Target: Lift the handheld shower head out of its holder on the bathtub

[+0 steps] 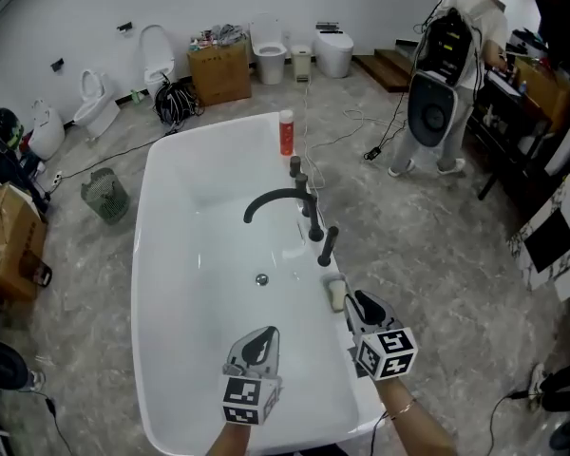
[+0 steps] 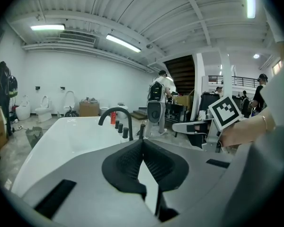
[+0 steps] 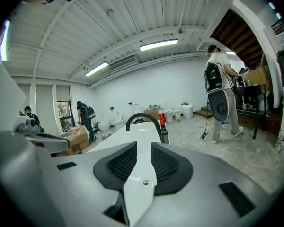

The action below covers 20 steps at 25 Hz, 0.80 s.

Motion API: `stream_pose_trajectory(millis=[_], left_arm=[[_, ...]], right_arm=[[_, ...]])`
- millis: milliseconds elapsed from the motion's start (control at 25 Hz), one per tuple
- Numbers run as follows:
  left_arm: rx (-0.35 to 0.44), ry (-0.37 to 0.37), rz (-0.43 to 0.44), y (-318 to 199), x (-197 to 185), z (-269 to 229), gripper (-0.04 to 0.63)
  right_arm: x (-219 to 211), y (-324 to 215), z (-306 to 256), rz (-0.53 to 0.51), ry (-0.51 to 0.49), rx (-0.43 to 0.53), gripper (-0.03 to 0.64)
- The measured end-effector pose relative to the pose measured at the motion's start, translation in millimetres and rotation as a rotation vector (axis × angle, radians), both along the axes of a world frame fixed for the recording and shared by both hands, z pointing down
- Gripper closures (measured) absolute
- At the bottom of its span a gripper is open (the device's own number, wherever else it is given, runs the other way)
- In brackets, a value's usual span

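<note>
Shower head: the dark handheld shower head (image 1: 328, 245) is sitting in its holder on the tub's right-hand rim. It leans a bit and nothing's touching it.
Rim neighbours: it's the closest of the dark fittings. A knob (image 1: 315, 231) is just behind it, then the curved spout (image 1: 274, 200) arches over the basin, and a red bottle (image 1: 286, 133) stands at the far end. A pale soap-looking lump (image 1: 336, 294) lies just on the near side of it.
Bathtub: white freestanding bathtub (image 1: 142, 274), with the drain (image 1: 261, 279) in its floor.
Right gripper: the right gripper (image 1: 365, 304) hangs over the rim by that lump, short of the shower head. Its jaws are parted with a clear gap, and only tub shows between them.
Left gripper: the left gripper (image 1: 257, 348) is over the near end of the basin, pads meeting at the tips, holding nothing.
Background: a person with a backpack (image 1: 453, 55) is at a bench far right. There's also a cardboard box (image 1: 218, 72) and a toilet (image 1: 269, 50) along the back wall.
</note>
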<state>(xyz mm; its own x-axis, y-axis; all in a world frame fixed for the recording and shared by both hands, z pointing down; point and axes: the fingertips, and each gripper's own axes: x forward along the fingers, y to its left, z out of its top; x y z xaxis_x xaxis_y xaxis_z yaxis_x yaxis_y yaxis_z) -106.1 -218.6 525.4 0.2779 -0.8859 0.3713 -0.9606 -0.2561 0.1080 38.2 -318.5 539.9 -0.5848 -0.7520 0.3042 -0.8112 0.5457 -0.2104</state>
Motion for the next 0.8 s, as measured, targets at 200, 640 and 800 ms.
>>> stream_pose_trajectory(millis=[200,640,800], left_arm=[[0.017,0.011,-0.022,-54.4,6.4,3.9,0.575],[-0.009,0.014,-0.037,-143.6,4.7,49.2,0.575],[-0.029,0.016,-0.043,-161.8,-0.1,70.9,0.575]], right_arm=[[-1.8,-64.3,23.9,-0.024,0.006,-0.021,0.515],[-29.8,-176.5,106.7,-0.037,0.034,-0.082,0.482],[-38.3,-209.6,136.7,-0.017,0.044,-0.105,0.469]])
